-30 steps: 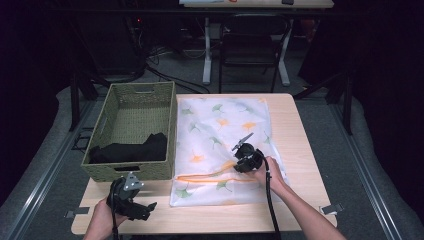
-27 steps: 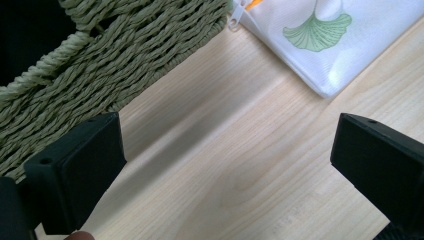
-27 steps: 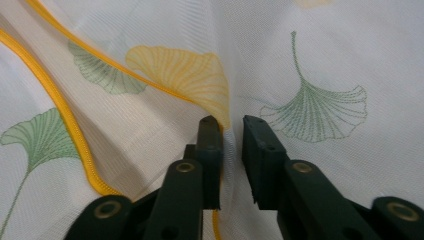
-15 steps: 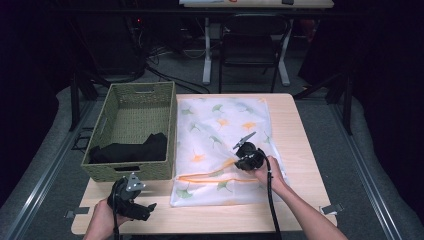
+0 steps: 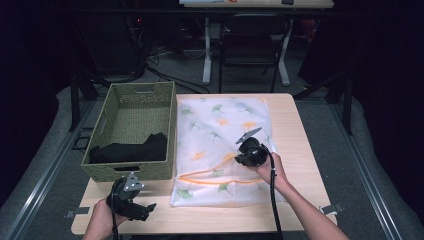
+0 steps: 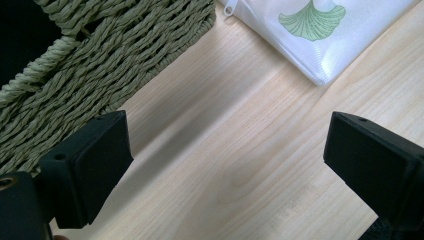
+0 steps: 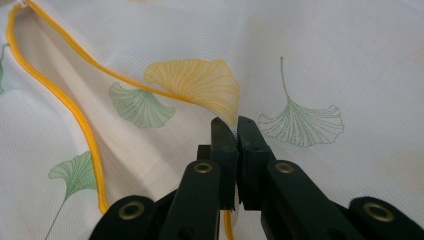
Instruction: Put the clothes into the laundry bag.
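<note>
White mesh laundry bag (image 5: 220,145) with leaf prints lies flat on your wooden table (image 5: 300,150), beside the woven basket (image 5: 137,112). Your right gripper (image 7: 231,125) pinches its top layer near the orange zipper (image 7: 75,112). Your left gripper (image 6: 225,150) waits wide apart over bare wood.

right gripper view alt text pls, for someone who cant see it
The right gripper, jaws shut, pinches the white mesh bag at its yellow-edged opening. Green and yellow ginkgo leaves are printed on the fabric.
</note>
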`<state>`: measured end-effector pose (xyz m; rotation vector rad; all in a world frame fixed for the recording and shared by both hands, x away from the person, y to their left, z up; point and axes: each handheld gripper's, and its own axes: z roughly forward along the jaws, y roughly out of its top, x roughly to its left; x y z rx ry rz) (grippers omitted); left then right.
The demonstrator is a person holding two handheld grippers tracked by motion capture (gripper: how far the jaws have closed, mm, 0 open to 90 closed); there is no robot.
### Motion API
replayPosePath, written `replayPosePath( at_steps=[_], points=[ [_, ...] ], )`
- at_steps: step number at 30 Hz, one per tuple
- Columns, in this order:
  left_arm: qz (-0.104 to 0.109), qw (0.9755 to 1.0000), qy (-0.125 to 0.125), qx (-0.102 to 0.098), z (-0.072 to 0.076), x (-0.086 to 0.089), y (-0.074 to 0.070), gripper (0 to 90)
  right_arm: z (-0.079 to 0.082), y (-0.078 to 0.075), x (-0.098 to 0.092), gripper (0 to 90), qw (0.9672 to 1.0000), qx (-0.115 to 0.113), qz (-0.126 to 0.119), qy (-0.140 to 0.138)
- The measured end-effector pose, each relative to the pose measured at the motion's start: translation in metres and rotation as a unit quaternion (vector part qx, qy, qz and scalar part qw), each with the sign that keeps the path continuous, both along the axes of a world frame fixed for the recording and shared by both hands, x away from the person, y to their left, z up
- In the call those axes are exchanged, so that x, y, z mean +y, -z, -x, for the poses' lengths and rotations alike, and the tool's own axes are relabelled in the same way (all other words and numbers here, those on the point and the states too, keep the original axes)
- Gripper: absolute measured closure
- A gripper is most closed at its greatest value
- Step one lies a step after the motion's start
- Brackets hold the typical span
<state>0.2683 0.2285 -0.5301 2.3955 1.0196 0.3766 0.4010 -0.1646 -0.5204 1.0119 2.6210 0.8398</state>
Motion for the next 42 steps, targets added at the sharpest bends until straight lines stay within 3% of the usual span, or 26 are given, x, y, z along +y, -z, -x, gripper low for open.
replayPosePath(
  at_steps=[9,21,22,27,29,32,35,37,38,42],
  points=[
    [0.007,0.9999,0.002,0.010,-0.001,0.000,0.001,4.4,0.001,-0.016,-0.003,87.9,0.9997,-0.017,-0.019,0.002],
    [0.001,0.9999,0.012,0.012,-0.001,-0.002,0.002,5.4,0.002,-0.035,-0.010,87.8,0.9982,-0.038,-0.045,0.005],
    [0.003,0.9995,0.021,0.021,-0.002,-0.002,0.002,5.6,0.003,-0.037,-0.010,87.8,0.9978,-0.043,-0.050,0.003],
    [0.007,0.9991,0.034,0.024,-0.001,-0.002,0.001,6.6,0.003,-0.039,-0.009,87.8,0.9976,-0.045,-0.052,0.002],
    [-0.003,0.9986,0.052,0.012,0.000,-0.002,-0.005,7.1,0.002,-0.036,-0.009,87.8,0.9979,-0.040,-0.050,0.000],
    [0.010,0.9977,0.067,0.005,0.002,0.000,-0.014,9.3,0.002,-0.034,-0.009,87.8,0.9981,-0.039,-0.048,-0.002],
    [0.008,0.9965,0.083,0.000,0.002,0.002,-0.020,9.6,0.002,-0.032,-0.008,87.8,0.9983,-0.039,-0.044,-0.004],
    [0.007,0.9961,0.088,0.001,0.002,0.002,-0.022,6.5,0.002,-0.032,-0.007,87.8,0.9984,-0.037,-0.043,-0.004],
    [0.000,0.9948,0.102,0.001,0.001,0.002,-0.026,5.1,0.002,-0.032,-0.007,87.8,0.9983,-0.040,-0.041,-0.005],
    [-0.008,0.9939,0.110,-0.008,-0.002,0.002,-0.032,2.0,0.003,-0.032,-0.008,87.8,0.9983,-0.041,-0.041,-0.005]
  ],
)
